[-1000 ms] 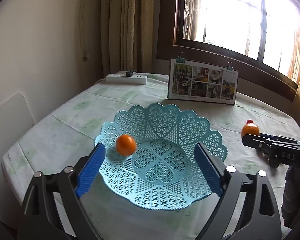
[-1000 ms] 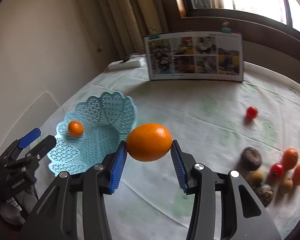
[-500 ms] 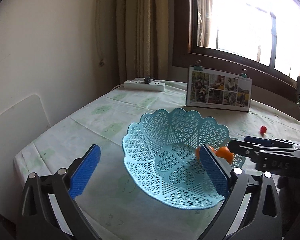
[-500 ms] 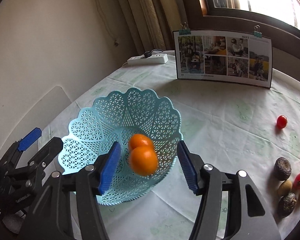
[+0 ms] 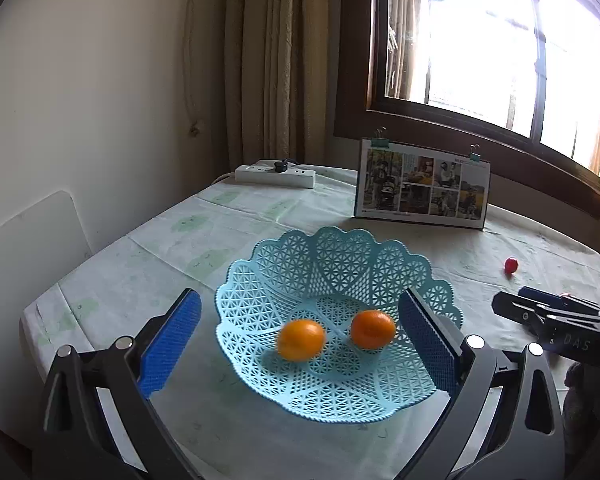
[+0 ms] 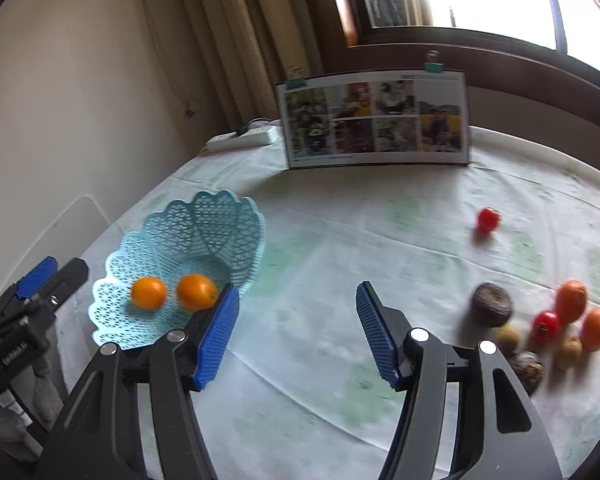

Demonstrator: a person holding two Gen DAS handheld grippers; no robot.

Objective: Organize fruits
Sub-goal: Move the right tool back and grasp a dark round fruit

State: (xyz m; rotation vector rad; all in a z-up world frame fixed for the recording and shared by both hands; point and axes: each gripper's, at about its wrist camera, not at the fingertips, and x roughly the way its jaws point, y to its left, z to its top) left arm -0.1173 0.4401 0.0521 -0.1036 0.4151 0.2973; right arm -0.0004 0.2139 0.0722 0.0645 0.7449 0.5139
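Orange fruit: two in basket (image 6: 204,224); cluster (image 6: 540,328) lower right remains. Left gripper (image 5: 300,344), right gripper (image 6: 296,336) both wide, empty.

A clipped photo collage (image 5: 423,187) stood on the tabletop (image 5: 228,232) beside a white power strip (image 5: 275,175), beneath a curtained window (image 5: 480,36).

- Right gripper (image 6: 298,330) has bare tablecloth (image 6: 340,240) straight ahead, nothing between its spread fingers.
- Off to its right, a tight fruit cluster (image 6: 540,328) crowds the edge.
- To its left, the blue lattice basket (image 6: 204,220) touches the finger; two oranges (image 6: 196,292) fill its bottom.
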